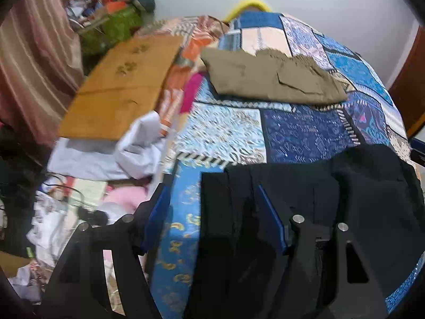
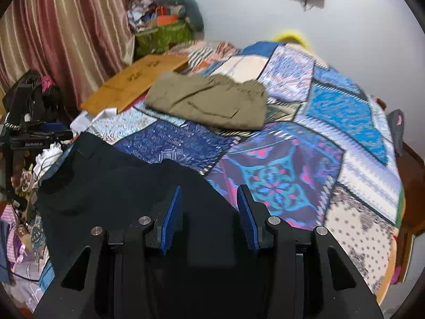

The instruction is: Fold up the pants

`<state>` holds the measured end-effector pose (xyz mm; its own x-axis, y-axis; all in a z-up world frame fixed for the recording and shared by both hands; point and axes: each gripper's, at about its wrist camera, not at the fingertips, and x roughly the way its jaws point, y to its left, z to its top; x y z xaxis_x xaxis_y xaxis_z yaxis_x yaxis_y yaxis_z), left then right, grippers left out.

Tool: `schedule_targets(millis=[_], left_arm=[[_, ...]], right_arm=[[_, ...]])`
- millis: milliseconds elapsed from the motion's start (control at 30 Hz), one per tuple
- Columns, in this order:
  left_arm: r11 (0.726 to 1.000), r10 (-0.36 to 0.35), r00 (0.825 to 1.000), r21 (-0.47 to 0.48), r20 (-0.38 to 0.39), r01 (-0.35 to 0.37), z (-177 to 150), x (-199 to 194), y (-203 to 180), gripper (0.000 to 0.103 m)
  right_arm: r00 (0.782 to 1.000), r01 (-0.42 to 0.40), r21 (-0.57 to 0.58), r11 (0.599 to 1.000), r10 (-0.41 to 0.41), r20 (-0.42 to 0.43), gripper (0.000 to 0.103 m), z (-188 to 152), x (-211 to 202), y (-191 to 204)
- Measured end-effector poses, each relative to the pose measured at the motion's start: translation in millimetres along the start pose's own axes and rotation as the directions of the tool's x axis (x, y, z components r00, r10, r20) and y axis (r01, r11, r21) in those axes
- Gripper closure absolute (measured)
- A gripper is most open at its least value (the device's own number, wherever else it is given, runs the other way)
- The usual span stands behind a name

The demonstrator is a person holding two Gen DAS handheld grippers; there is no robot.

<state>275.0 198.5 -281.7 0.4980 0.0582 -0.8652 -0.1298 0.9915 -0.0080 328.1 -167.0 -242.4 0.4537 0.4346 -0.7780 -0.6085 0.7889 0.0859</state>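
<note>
1. The left gripper (image 1: pixel 212 220) hangs with its blue-padded jaws spread wide, gripping nothing; the right gripper (image 2: pixel 209 218) is likewise parted and empty-handed, both over the black pants (image 2: pixel 111 180).
2. The patchwork quilt (image 2: pixel 279 175), in printed blue, purple and cream blocks, covers the bed.
3. The black pants lie flat at its near edge, matte and dark.
4. Folded olive-khaki pants (image 1: pixel 271 78) sit farther back, apart.
5. A flat cardboard sheet (image 1: pixel 124 87) rests at the quilt's left side.
6. A green patterned bag (image 2: pixel 163 37) holds jumbled clothes.
</note>
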Motion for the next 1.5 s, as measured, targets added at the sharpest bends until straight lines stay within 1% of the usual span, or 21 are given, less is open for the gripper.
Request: schedule_targets(millis=[67, 100, 133, 267, 367, 467, 533, 567, 600, 633, 667, 733, 800, 900, 1000, 1067, 1167, 1233, 1300, 1433, 1500], left_arm=[[0.999, -0.036, 0.999, 0.002, -0.01, 0.036, -2, 12, -3, 0.042], [0.999, -0.049, 0.999, 0.003, -0.021, 0.049, -1, 18, -6, 0.049], [0.998, -0.064, 0.998, 0.005, -0.027, 0.064, -1, 22, -7, 0.051], [0.994, -0.107, 0.994, 0.021, -0.028, 0.108, 3, 30, -13, 0.052], [0.992, -0.124, 0.992, 0.022, -0.028, 0.124, 4, 32, -15, 0.053], [0.989, -0.145, 0.989, -0.002, -0.03, 0.145, 4, 34, -14, 0.062], [0.99, -0.141, 0.99, -0.006, -0.021, 0.141, 5, 33, -15, 0.074], [0.991, -0.134, 0.991, -0.006, -0.017, 0.134, 6, 33, -15, 0.077], [0.993, -0.118, 0.993, 0.0, -0.006, 0.118, 6, 31, -17, 0.084], [0.995, -0.102, 0.995, 0.008, 0.006, 0.102, 6, 29, -18, 0.084], [0.996, -0.085, 0.996, 0.017, 0.021, 0.084, 6, 26, -19, 0.085], [0.998, -0.057, 0.998, 0.033, 0.039, 0.056, 5, 23, -21, 0.086], [0.999, -0.02, 0.998, 0.048, 0.058, 0.017, 4, 19, -22, 0.087], [0.999, 0.011, 0.997, 0.042, 0.081, -0.015, 7, 12, -18, 0.087], [0.999, 0.017, 0.997, 0.038, 0.069, -0.02, 15, 18, -14, 0.087], [0.998, 0.013, 0.999, 0.056, 0.03, -0.015, 20, 26, -15, 0.087], [0.999, 0.018, 1.0, 0.049, 0.005, -0.018, 22, 24, -12, 0.078], [0.999, 0.019, 0.999, 0.034, 0.035, -0.02, 20, 9, -7, 0.075], [0.999, 0.043, 0.997, 0.031, 0.069, -0.045, 17, -9, -2, 0.075], [0.999, 0.026, 0.995, 0.023, 0.096, -0.028, 1, -46, 10, 0.073], [1.0, 0.01, 0.996, 0.018, 0.091, -0.011, -11, -56, 14, 0.067]], right_arm=[[0.999, -0.008, -0.004, 1.0, 0.008, -0.032, 0.063, 6, 16, 1], [0.999, -0.015, -0.004, 1.0, 0.015, -0.043, 0.063, 10, 24, 2], [0.998, -0.025, -0.005, 1.0, 0.025, -0.056, 0.063, 13, 31, 2], [0.992, -0.05, -0.028, 0.998, 0.046, -0.117, 0.063, 22, 55, 7], [0.981, -0.106, -0.021, 0.994, 0.101, -0.167, 0.063, 20, 69, 11], [0.977, -0.121, -0.029, 0.992, 0.114, -0.18, 0.063, 14, 73, 16], [0.981, -0.107, -0.046, 0.993, 0.098, -0.168, 0.069, 13, 71, 18], [0.983, -0.097, -0.048, 0.994, 0.088, -0.159, 0.078, 13, 70, 18], [0.986, -0.082, -0.043, 0.996, 0.075, -0.148, 0.085, 13, 68, 17], [0.988, -0.073, -0.038, 0.997, 0.067, -0.14, 0.089, 13, 66, 16], [0.989, -0.075, -0.041, 0.996, 0.069, -0.134, 0.093, 14, 65, 15], [0.991, -0.068, -0.069, 0.995, 0.06, -0.116, 0.095, 14, 62, 18], [0.996, -0.03, -0.115, 0.993, 0.02, -0.085, 0.097, 13, 57, 23], [0.999, 0.021, -0.138, 0.99, -0.027, -0.042, 0.098, 17, 55, 24], [0.998, 0.048, -0.129, 0.991, -0.054, -0.044, 0.098, 25, 64, 22], [0.994, 0.047, -0.131, 0.99, -0.059, -0.087, 0.097, 28, 72, 24], [0.993, 0.056, -0.11, 0.992, -0.067, -0.097, 0.093, 28, 61, 24], [0.994, 0.065, -0.102, 0.993, -0.073, -0.081, 0.085, 25, 46, 24], [0.996, 0.064, -0.091, 0.994, -0.069, -0.054, 0.071, 20, 23, 23], [0.997, 0.079, -0.086, 0.993, -0.08, -0.004, 0.068, 6, -17, 25], [0.997, 0.079, -0.059, 0.995, -0.078, 0.014, 0.067, -5, -35, 23]])
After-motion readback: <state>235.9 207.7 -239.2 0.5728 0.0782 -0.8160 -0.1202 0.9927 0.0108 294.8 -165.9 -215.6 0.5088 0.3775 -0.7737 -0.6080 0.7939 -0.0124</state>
